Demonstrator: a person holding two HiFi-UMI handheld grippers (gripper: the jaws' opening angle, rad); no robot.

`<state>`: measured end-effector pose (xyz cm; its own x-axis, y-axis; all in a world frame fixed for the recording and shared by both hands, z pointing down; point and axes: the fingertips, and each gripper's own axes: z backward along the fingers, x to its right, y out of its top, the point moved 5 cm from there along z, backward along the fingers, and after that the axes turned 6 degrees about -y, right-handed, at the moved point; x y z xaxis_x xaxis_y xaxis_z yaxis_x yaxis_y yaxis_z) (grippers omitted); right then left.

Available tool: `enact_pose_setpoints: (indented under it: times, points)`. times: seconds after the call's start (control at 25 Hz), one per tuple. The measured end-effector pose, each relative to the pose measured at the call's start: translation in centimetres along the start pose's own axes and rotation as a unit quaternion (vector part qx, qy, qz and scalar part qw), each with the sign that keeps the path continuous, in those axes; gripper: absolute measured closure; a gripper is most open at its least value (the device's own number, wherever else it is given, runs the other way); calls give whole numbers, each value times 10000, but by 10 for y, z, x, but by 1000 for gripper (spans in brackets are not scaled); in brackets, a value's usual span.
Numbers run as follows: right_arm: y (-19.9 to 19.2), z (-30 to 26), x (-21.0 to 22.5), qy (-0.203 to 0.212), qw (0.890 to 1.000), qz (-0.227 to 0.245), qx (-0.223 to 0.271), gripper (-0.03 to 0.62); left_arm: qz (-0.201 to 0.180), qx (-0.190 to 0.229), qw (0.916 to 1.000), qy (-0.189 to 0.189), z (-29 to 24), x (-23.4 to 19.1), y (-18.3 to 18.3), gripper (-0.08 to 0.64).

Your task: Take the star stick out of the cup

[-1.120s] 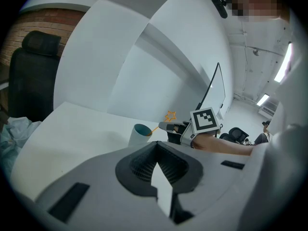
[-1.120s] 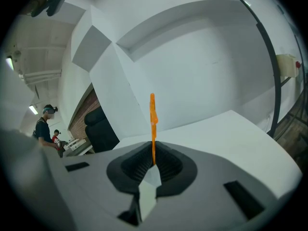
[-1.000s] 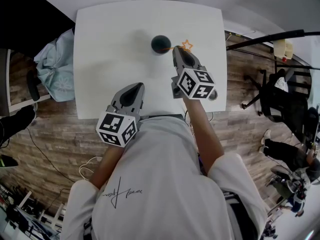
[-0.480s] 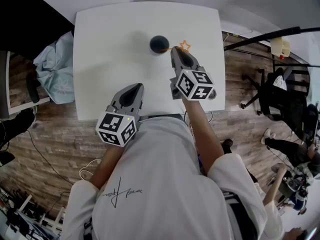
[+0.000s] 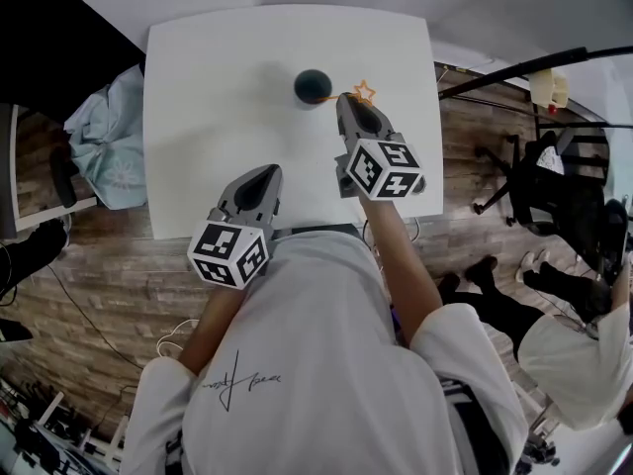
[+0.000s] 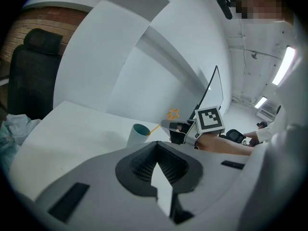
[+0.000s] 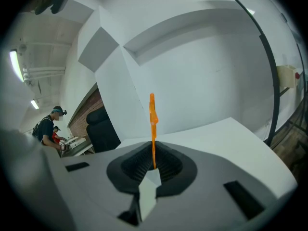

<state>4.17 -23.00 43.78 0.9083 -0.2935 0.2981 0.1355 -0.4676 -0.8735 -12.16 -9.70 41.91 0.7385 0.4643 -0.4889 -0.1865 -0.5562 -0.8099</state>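
Orange star stick (image 5: 364,91) is leaning out of the dark cup (image 5: 313,85), which is standing near the far edge of the white table (image 5: 198,117). The right gripper (image 5: 347,98) is clenching the stick's shaft just beside the cup. The left gripper (image 5: 268,171) is hovering by the near edge, jaws together on nothing. Dragging sideways risks tipping the unsteadied cup, or the thin shaft pivoting in the pads.

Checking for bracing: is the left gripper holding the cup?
No, the left gripper hovers well apart from the cup, with its jaws together on nothing.
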Motion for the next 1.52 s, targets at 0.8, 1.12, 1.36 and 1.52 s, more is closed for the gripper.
enact_pose_setpoints:
  times: [0.8,1.12,1.36,1.52]
  points:
    - [10,9,-7,-7,9998,27,183,568,-51,-12,9998,-200,7,6,-3,554]
    - [11,13,-11,-29,9997,69,223,568,-45,27,9997,-222,12,3,-4,554]
    - [12,18,-11,-61,9996,111,254,567,-66,20,9996,-269,13,5,-6,554]
    - [11,20,-13,-56,9995,171,241,568,-49,43,9996,-272,15,5,-7,554]
